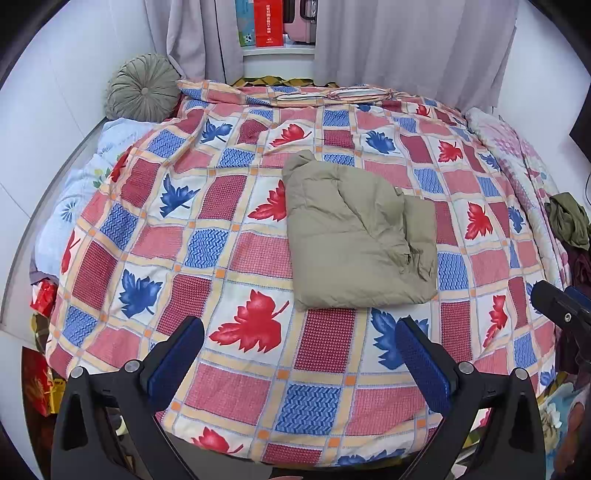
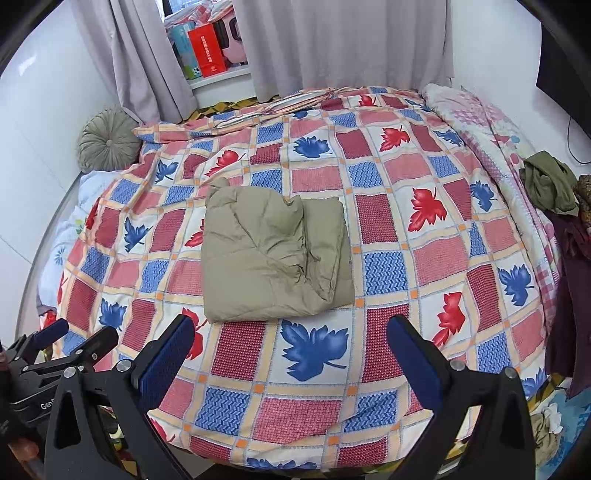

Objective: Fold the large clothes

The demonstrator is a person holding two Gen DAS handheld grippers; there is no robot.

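A bed (image 1: 258,376) fills most of the room, spread with a checked cover printed with red and blue leaves. White walls (image 1: 44,110) close in on the left, and a round grey-green cushion (image 1: 142,88) sits in that far corner. Pale grey curtains (image 1: 406,44) hang behind the bed, parted over a window sill (image 1: 279,51) holding a red box (image 1: 268,22). A pink floral quilt (image 2: 491,129) lies along the right edge, with a heap of dark clothes (image 2: 550,184) beside it. The light is even.

Khaki jacket (image 1: 354,236); red-and-blue leaf-checked bedspread (image 1: 258,369); cushion (image 1: 142,88) seemingly grey-green.
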